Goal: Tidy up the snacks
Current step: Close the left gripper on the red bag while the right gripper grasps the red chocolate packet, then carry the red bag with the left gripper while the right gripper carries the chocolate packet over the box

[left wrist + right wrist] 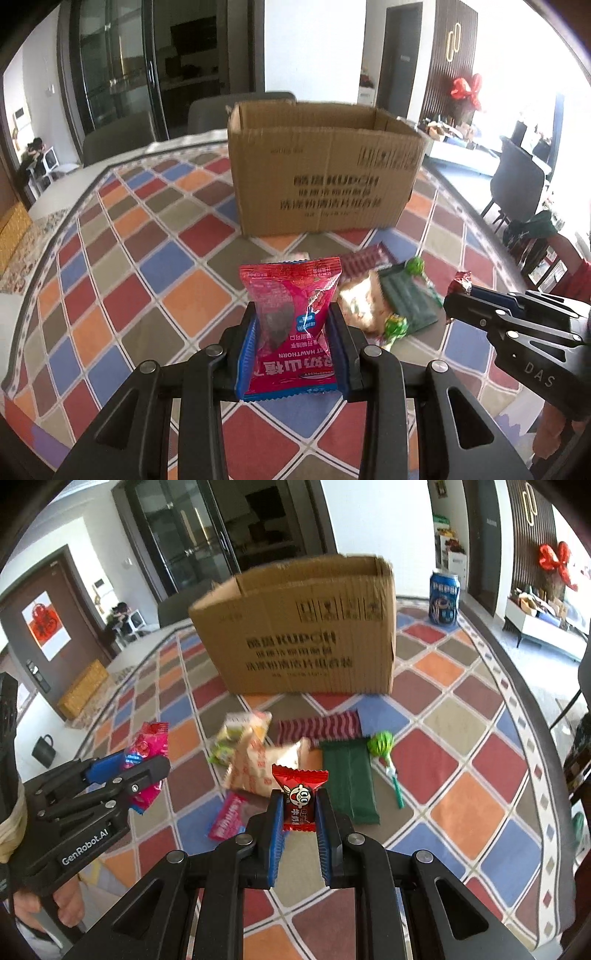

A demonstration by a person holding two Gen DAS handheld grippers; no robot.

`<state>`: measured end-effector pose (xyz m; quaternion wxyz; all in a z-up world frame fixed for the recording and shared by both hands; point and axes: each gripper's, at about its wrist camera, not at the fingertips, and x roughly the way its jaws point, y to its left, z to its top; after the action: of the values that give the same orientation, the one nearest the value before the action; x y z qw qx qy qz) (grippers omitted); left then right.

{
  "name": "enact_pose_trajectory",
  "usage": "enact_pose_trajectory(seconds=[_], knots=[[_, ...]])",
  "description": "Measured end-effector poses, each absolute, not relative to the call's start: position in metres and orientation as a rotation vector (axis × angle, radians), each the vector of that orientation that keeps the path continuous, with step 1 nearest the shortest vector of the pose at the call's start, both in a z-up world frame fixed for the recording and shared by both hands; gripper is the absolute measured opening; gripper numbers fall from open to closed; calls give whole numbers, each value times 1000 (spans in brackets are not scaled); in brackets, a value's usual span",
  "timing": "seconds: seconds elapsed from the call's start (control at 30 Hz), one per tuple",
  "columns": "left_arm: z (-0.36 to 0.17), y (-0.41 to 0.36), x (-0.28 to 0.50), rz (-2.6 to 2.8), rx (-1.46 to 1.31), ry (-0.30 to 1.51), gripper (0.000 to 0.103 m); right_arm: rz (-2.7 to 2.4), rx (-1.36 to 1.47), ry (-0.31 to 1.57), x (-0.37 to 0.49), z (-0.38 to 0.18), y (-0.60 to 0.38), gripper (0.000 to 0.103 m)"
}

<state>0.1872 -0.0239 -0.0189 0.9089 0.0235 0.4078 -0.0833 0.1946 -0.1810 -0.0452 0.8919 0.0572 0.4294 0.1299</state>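
Observation:
My left gripper (291,314) is shut on a pink hawthorn snack packet (291,317), held above the table; it also shows in the right wrist view (147,768). My right gripper (300,801) is shut on a small red wrapped candy (299,797), seen too in the left wrist view (460,282). An open cardboard box (321,170) stands on the table behind the snacks. On the cloth lie a green packet (349,779), a maroon striped packet (321,727), a beige packet (258,768), a green lollipop (380,744) and a pink wrapper (227,818).
The table has a colourful diamond-patterned cloth (155,258). A blue Pepsi can (444,598) stands to the right of the box. Grey chairs (118,142) stand at the far side. A second lollipop (396,326) lies near the green packet.

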Motion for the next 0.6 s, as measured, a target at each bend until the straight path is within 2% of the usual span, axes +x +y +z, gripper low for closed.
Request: enact_pose_trajectory(seconds=[0.6], knots=[[54,-30,208,-183,63,633,35,327,150,690,217,25,-185,18]])
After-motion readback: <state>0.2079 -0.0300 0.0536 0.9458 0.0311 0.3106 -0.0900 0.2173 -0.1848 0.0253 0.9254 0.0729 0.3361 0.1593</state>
